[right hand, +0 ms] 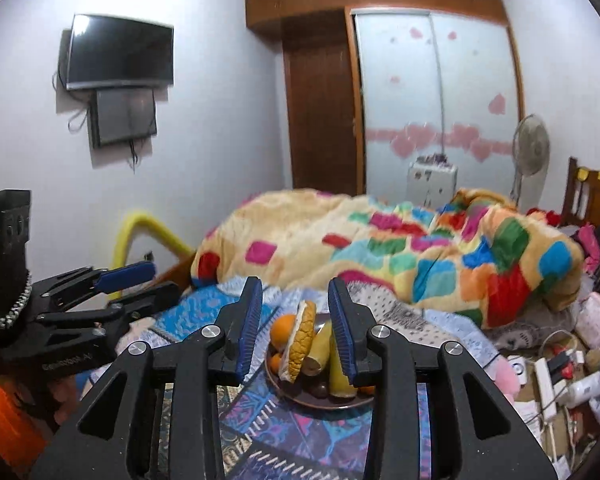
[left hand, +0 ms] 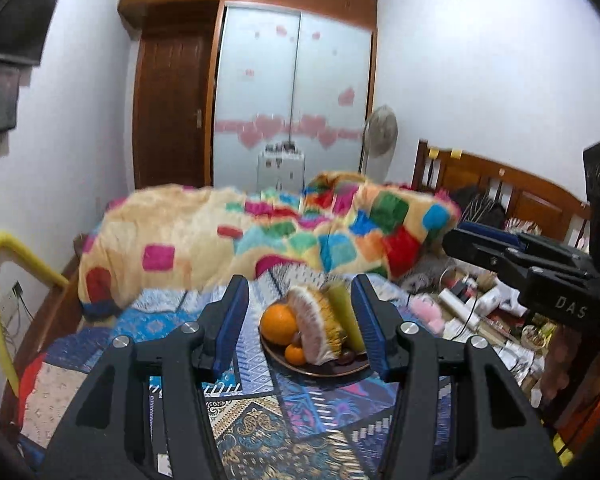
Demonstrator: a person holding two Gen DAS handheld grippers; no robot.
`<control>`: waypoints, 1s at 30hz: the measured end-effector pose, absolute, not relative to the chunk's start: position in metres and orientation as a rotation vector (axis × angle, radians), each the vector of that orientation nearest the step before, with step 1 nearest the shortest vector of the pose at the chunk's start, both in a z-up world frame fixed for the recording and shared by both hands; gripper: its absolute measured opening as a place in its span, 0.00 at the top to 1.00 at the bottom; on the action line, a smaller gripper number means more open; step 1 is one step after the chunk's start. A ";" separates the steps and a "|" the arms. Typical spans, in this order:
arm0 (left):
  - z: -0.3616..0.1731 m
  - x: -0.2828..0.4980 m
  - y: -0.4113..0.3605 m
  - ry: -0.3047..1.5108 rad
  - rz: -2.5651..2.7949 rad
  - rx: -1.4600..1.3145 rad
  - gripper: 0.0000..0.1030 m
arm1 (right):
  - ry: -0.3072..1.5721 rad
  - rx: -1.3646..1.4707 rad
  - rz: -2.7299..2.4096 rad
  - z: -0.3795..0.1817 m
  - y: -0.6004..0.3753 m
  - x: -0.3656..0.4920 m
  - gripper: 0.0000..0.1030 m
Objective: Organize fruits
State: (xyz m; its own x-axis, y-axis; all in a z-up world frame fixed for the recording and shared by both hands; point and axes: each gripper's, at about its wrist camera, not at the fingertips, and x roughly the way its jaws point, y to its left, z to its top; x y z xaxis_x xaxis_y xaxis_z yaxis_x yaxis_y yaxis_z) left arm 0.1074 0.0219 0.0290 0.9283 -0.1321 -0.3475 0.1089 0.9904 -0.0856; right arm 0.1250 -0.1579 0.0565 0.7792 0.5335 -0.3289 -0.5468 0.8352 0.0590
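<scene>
- The left tongs [left hand: 300, 320] stand wide apart with nothing between the blue pads; they hang above the bed, clear of the fruit.
- The right tongs [right hand: 294, 330] are also spread apart and hold nothing; in their own view the fruit shows through the gap, beyond the fingertips.
- The brown plate [left hand: 320, 370] rests on the patterned bedspread [left hand: 260, 420], at 12 o'clock from both tongs.
- On the plate, a large orange [left hand: 278, 324] sits at 9 o'clock, with a small orange [left hand: 295, 354] just below it.
- A durian slice [left hand: 318, 326] stands upright in the middle, leaning against the large orange.
- A yellow-green fruit [left hand: 346, 316] stands at 3 o'clock on the plate, just beside the durian slice.
- A colourful patchwork blanket [left hand: 260, 232] lies heaped behind the plate.
- In the left view, the right tongs enter at 3 o'clock; in the right view, the left tongs enter at 9 o'clock.
</scene>
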 end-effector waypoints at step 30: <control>0.065 -0.024 -0.002 0.083 -0.003 -0.005 0.00 | 0.093 -0.016 0.389 0.071 -0.187 0.022 0.00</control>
State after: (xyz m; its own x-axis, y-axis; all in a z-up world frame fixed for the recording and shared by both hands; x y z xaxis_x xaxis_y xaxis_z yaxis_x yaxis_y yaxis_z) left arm -0.0240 -0.0023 0.0647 0.9966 -0.0028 -0.0829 0.0024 1.0000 -0.0054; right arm 0.0218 -0.1866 0.0713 0.9209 0.3783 -0.0938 -0.3797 0.9251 0.0024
